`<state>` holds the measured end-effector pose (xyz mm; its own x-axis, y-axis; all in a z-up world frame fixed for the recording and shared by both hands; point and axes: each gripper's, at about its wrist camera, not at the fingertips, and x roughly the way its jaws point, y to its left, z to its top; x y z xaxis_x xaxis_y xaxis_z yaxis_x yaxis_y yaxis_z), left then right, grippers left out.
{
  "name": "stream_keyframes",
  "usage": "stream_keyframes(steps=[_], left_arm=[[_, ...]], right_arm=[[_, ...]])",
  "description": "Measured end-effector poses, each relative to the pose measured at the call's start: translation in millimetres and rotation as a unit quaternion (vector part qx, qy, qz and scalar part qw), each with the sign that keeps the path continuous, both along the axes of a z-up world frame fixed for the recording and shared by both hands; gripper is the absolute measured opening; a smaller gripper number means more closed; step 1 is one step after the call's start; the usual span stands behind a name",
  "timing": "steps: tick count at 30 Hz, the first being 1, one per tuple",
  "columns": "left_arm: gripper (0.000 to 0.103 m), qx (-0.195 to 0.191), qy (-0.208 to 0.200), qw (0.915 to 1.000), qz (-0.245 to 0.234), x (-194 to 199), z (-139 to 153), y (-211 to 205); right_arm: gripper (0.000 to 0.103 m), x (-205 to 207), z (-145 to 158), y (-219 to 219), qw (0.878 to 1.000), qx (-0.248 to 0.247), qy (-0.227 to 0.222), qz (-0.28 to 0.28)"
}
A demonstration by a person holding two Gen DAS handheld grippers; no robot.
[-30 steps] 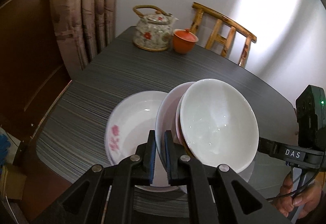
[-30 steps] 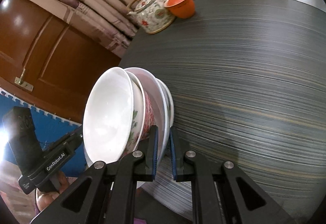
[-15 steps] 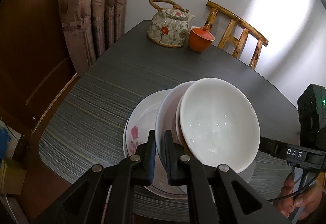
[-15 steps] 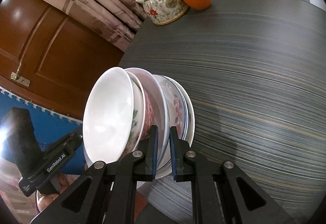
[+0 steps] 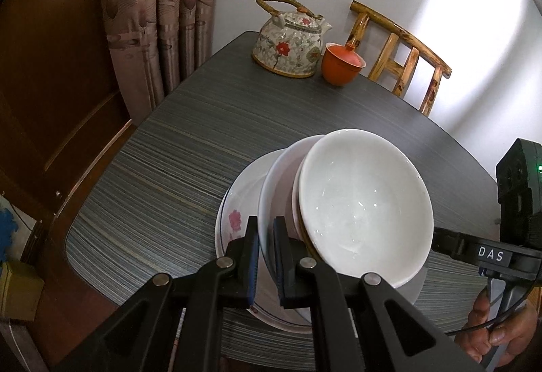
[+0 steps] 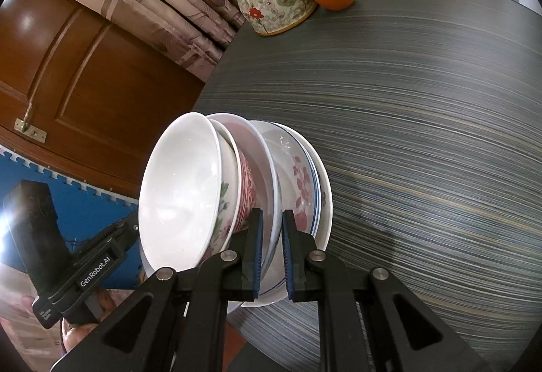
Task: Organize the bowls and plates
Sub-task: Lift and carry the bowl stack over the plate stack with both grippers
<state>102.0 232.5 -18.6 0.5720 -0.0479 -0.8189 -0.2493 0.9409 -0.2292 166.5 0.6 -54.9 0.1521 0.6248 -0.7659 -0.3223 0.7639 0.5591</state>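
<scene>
A white plate point(image 5: 274, 189) carries a stack of bowls: a plain white bowl point(image 5: 362, 202) on top, a floral bowl point(image 6: 225, 199) and a red-patterned bowl point(image 6: 247, 182) under it. My left gripper point(image 5: 266, 226) is shut on the plate's near rim. My right gripper point(image 6: 272, 219) is shut on the rim from the opposite side. The loaded plate sits over a pile of floral plates point(image 6: 301, 182) that lies on the dark striped table point(image 5: 162, 169), close to the table's near edge. Whether the held plate rests on the floral plates point(image 5: 233, 219) I cannot tell.
A floral teapot point(image 5: 288, 47) and an orange lidded cup point(image 5: 340, 67) stand at the table's far corner, with a wooden chair point(image 5: 403, 53) behind them. Curtains point(image 5: 159, 16) and a brown door point(image 6: 67, 67) lie left of the table. A hand point(image 5: 501, 331) holds the right gripper's handle.
Both grippers carried the loaded plate forward and down over the floral plates, which now show less beneath it. In the last half second the stack has barely moved.
</scene>
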Motion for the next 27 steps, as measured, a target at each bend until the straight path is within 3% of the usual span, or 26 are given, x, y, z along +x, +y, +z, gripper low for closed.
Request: stream_keyframes(steps=[27], left_arm=[[0.006, 0.006, 0.011, 0.9999, -0.004, 3, -11, 0]], right_arm=[[0.011, 3, -10, 5, 1.0, 0.003, 0.01, -0.007]])
